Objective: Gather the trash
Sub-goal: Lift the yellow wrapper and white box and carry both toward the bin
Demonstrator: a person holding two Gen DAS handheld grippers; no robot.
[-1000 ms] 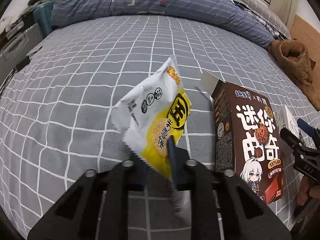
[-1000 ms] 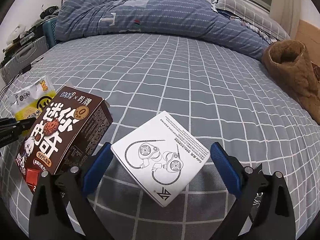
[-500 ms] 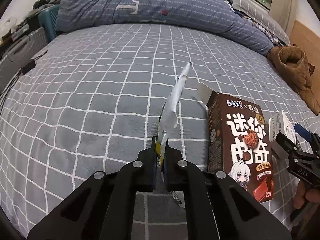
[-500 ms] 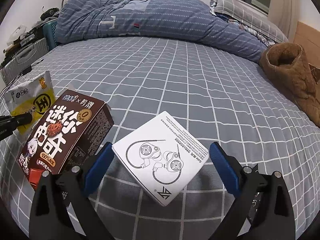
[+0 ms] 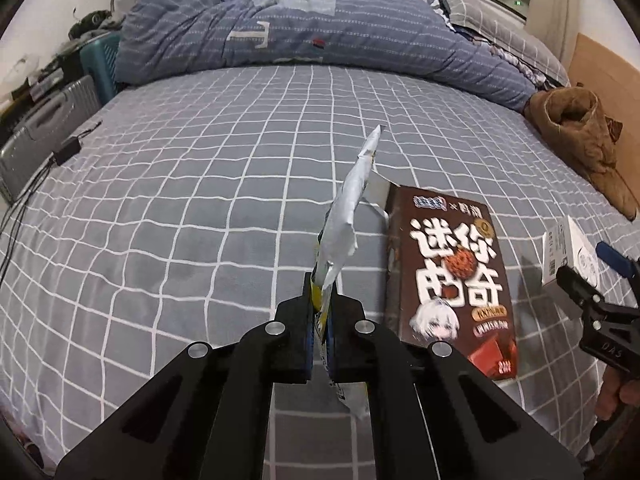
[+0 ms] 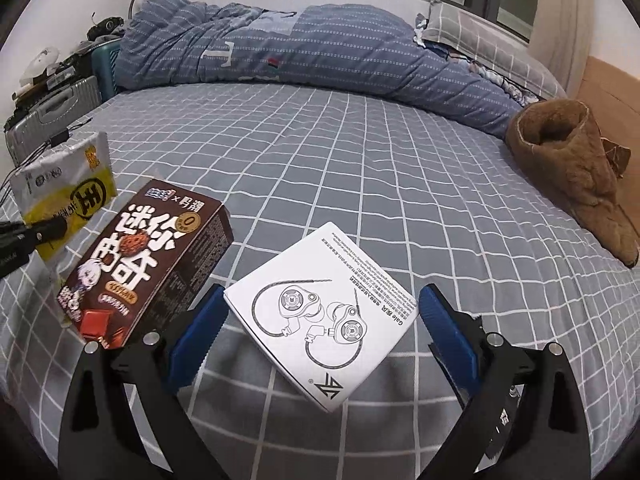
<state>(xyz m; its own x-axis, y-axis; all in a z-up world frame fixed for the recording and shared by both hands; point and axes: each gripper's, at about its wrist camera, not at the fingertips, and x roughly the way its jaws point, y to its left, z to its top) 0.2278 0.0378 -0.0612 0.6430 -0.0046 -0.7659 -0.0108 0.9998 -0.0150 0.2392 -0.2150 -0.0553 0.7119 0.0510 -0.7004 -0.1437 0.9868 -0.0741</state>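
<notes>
My left gripper [image 5: 322, 300] is shut on the lower edge of a yellow and white snack wrapper [image 5: 344, 216], which stands up edge-on above the checked bed sheet [image 5: 180, 208]. The right wrist view shows that wrapper [image 6: 64, 184] at the far left. A brown chocolate snack box [image 5: 452, 272] lies on the sheet between the two grippers, its far flap open. My right gripper [image 6: 322, 294] is shut on a white earphone box [image 6: 320, 316], gripped corner to corner between its blue pads [image 6: 196, 332]. In the left wrist view this white box [image 5: 564, 248] hangs at the right edge.
A rumpled blue quilt [image 6: 280, 48] lies across the far side of the bed. A brown fleece garment [image 6: 576, 176] sits at the right edge. A grey suitcase [image 5: 44, 124] and a cable with an adapter [image 5: 66, 150] are at the left edge.
The left jaws closed on the wrapper, which swung from flat-on to edge-on. Both grippers rose, the right one carrying the white box; the brown box stayed on the sheet.
</notes>
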